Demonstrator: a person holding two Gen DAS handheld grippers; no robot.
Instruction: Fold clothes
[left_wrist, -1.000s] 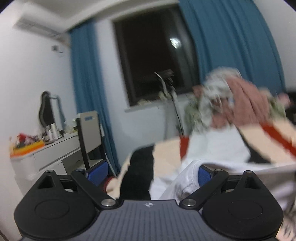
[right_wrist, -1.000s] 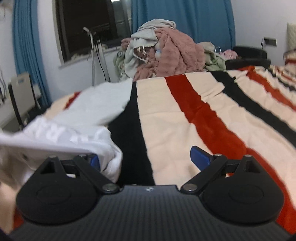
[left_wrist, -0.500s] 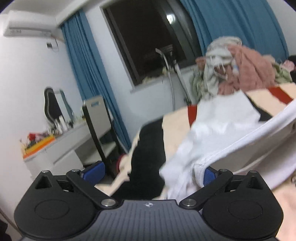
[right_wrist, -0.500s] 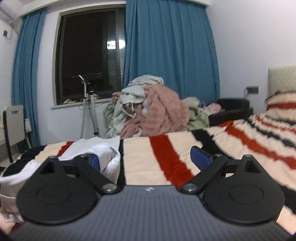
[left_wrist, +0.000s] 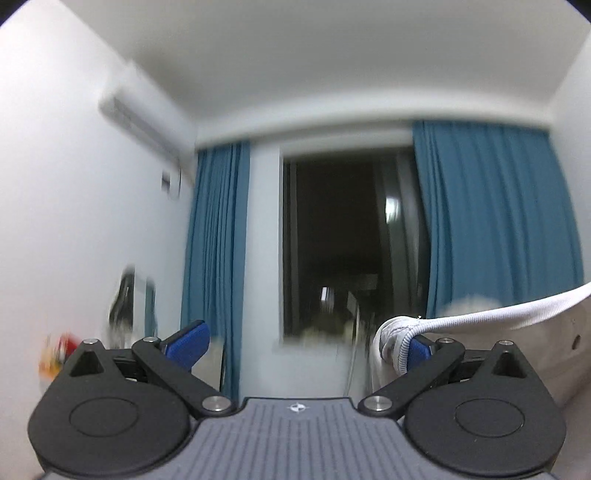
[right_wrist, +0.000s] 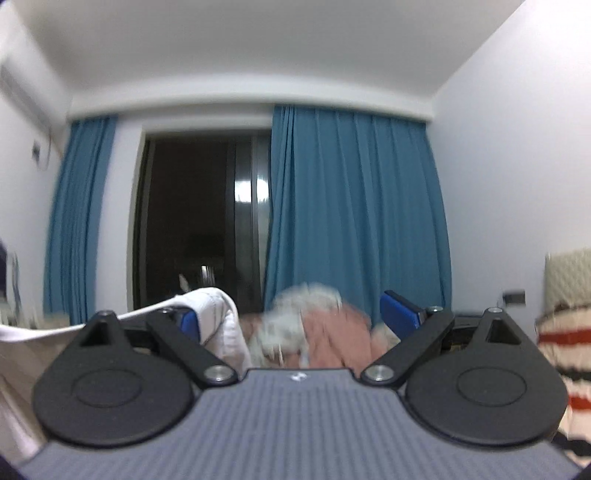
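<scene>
A white garment hangs stretched between my two grippers. In the left wrist view its rolled hem drapes over the right blue fingertip and runs off to the right. My left gripper stands wide open, the cloth hooked on one finger. In the right wrist view the white cloth drapes over the left blue fingertip and runs off to the left. My right gripper is also wide open. Both point up toward the window.
A pile of pink and grey clothes lies ahead under the blue curtains. The striped bedding shows at the right edge. A dark window and a blurred desk area at left.
Both grippers have swung upward, lifting the white garment off the bed. The bed has dropped out of view and the ceiling now fills the top.
</scene>
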